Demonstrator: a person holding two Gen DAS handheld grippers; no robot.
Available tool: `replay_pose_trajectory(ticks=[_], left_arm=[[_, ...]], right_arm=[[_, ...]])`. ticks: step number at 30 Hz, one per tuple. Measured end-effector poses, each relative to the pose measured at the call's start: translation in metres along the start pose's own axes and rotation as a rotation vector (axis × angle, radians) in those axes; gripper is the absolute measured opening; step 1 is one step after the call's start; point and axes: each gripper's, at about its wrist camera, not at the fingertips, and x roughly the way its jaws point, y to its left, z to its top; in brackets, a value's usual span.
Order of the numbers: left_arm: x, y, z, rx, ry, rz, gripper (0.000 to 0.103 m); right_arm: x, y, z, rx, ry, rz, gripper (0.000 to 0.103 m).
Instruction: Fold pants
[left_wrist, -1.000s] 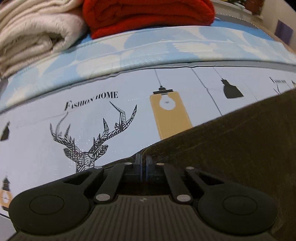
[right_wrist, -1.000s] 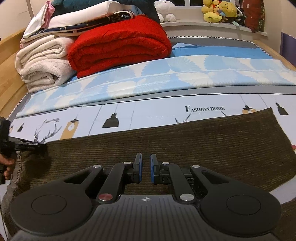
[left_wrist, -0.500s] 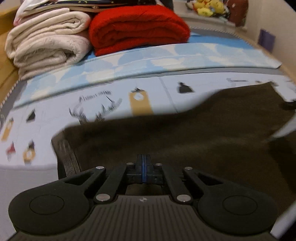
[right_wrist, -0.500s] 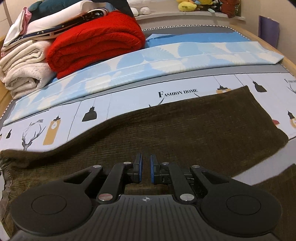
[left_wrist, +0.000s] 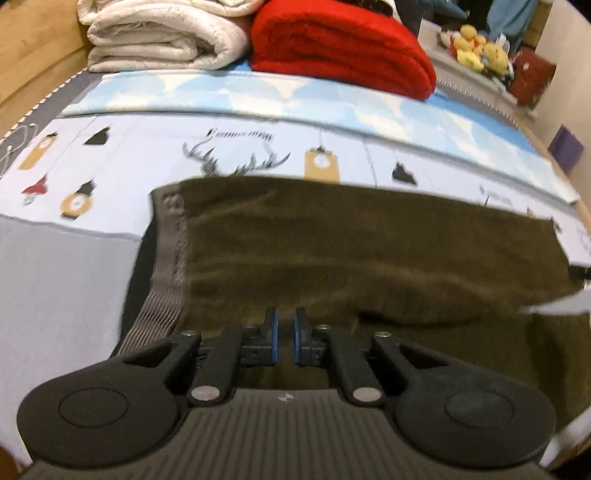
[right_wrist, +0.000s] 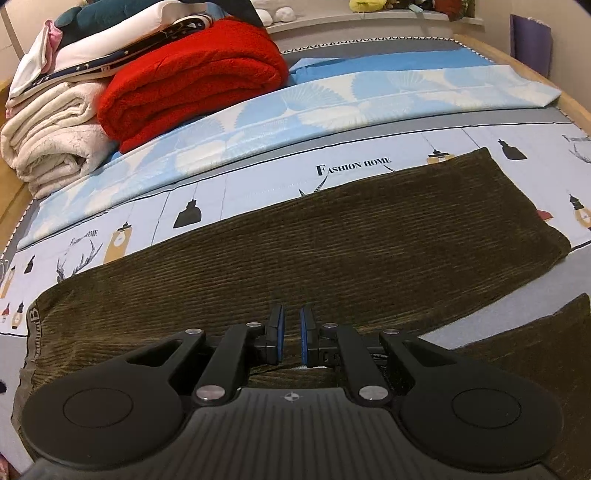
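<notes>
Since the earlier frame our left gripper (left_wrist: 285, 325) has drawn back from the waistband and parted its jaws slightly, empty. Our right gripper (right_wrist: 291, 328) hovers likewise, narrowly parted, holding nothing. The pants (right_wrist: 332, 240) lie flat across the printed bedsheet (right_wrist: 258, 181), legs toward our right, spread, we judge, for a lengthwise fold.

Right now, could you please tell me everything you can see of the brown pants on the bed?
The pants are dark olive-brown ribbed corduroy, lying flat across the printed bedsheet. The grey-brown elastic waistband is at the left end; the legs run rightward, parting near the cuffs. The left gripper and right gripper hover over the near edge, open and holding nothing.
</notes>
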Motion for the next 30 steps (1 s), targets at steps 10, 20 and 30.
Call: replay_pose_trajectory(ticks=[10, 20, 30], left_arm=[[0.089, -0.026, 0.092, -0.002, -0.127, 0.027, 0.059], [0.187, -0.043, 0.117, 0.216, -0.066, 0.146, 0.087], [0.254, -0.010, 0.123, 0.307, 0.060, 0.195, 0.103]], right_arm=[[0.007, 0.005, 0.015, -0.043, -0.012, 0.040, 0.009], [0.020, 0.007, 0.030, -0.111, -0.010, 0.051, 0.009], [0.034, 0.000, 0.032, -0.120, 0.015, 0.025, 0.015]])
